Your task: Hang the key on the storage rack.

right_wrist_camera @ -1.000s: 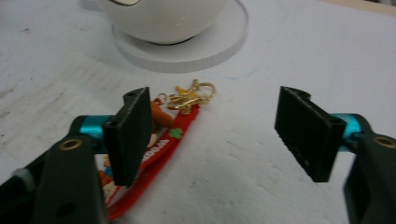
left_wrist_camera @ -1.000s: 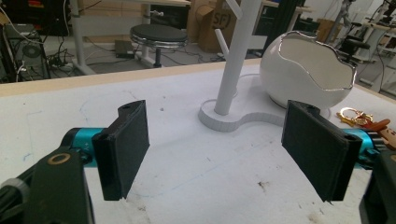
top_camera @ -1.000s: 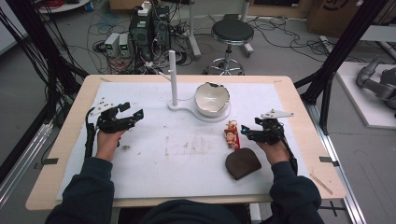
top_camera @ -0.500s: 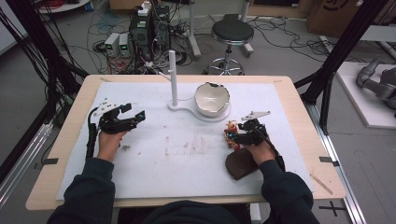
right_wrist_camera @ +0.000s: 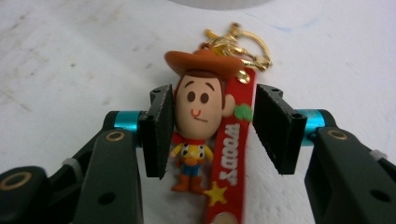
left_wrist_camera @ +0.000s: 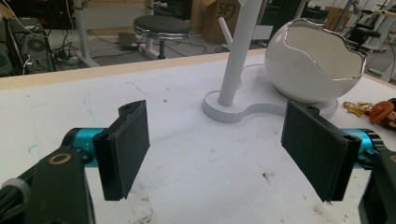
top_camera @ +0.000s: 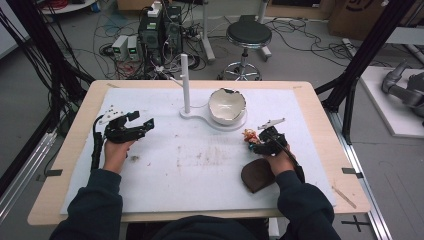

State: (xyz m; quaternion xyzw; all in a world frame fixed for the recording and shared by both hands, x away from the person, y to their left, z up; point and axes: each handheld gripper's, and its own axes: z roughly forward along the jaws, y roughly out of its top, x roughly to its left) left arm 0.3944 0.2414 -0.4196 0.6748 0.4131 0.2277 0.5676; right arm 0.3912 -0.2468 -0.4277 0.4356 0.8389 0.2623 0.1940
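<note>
On the white mat (top_camera: 200, 170) right of centre, the cowboy-figure keychain (right_wrist_camera: 198, 126) lies flat, just in front of the white stand base (top_camera: 210, 119) and near the broken white eggshell-shaped bowl (top_camera: 227, 105). Right gripper (top_camera: 264, 141) sits down over it; in the right gripper view the figure's head is between the two black jaws, left pad (right_wrist_camera: 159, 128) touching or nearly touching the side of the head, right pad standing off from the red strap (right_wrist_camera: 231, 158) with a visible gap. Jaws have just been closing, now about half width, keychain between them, not clamped on both sides. Strap reads "WOODY" in yellow letters, star at the lower end; gold clasp (right_wrist_camera: 238, 44) at the top beyond the brown hat. Figure and strap rest on the mat, not lifted.

Left gripper (top_camera: 131, 127) held at the left side of the mat, well apart from the keychain, jaws wide, nothing between them. Left gripper view looks along the mat to the white upright post (left_wrist_camera: 238, 51) on its base and the broken bowl (left_wrist_camera: 315, 60) beside it; keychain (left_wrist_camera: 378, 111) visible at the far right edge, past the bowl.

Dark brown rounded pad (top_camera: 257, 175) lies on the mat just beside the right hand (top_camera: 280, 162), toward the person. Left hand (top_camera: 116, 152) rests on the mat behind its gripper. Mat has brown smudges around the middle. Black stool (top_camera: 248, 35) stands on the floor beyond the table.
</note>
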